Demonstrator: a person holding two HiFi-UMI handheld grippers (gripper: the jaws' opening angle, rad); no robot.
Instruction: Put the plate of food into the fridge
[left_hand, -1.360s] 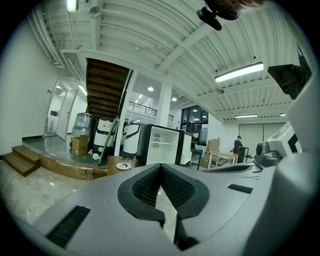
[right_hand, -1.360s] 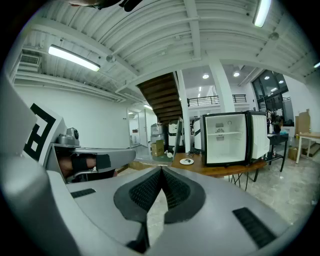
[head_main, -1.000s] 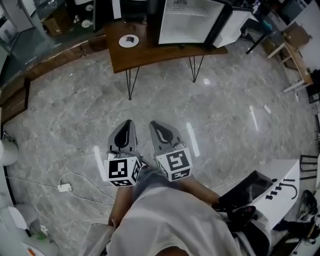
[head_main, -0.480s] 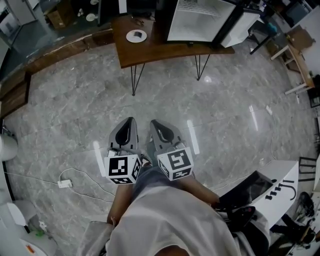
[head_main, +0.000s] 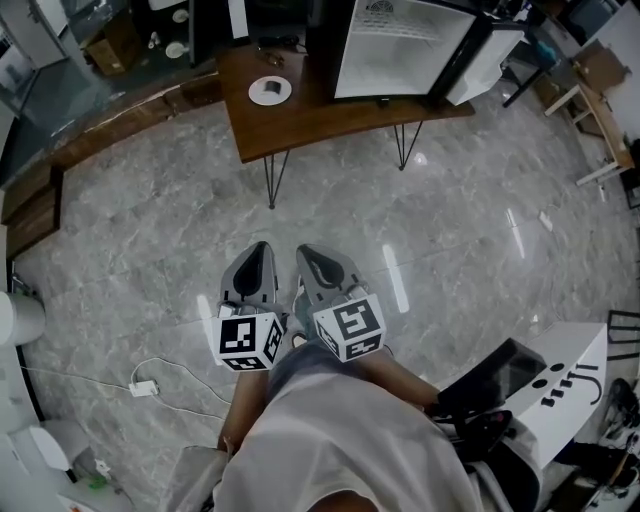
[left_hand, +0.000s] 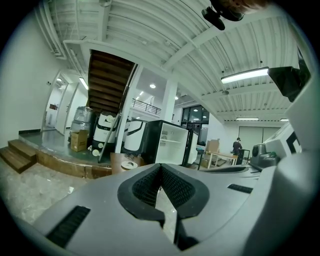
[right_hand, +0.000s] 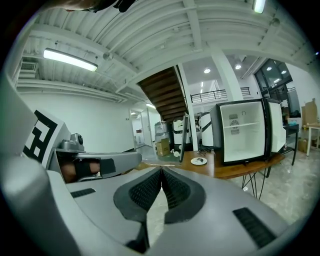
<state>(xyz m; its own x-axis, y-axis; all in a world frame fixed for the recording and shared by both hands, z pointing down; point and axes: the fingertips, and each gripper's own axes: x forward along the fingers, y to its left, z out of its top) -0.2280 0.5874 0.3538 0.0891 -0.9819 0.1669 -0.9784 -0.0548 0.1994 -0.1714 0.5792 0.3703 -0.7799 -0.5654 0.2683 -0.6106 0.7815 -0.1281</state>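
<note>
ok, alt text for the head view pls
Seen from above, a person holds the left gripper and right gripper, both shut and empty, over a grey marble floor. Ahead, a wooden table carries a white plate and an open fridge.

Jaws of right hand-held gripper pressed together, empty. Beyond: wooden table carrying plate, just left of open fridge.

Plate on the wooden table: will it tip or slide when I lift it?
The plate looks flat and rigid, so probably won't flex. Gripped by its thin rim, it may tilt. The small food piece at its centre could slide.
</note>
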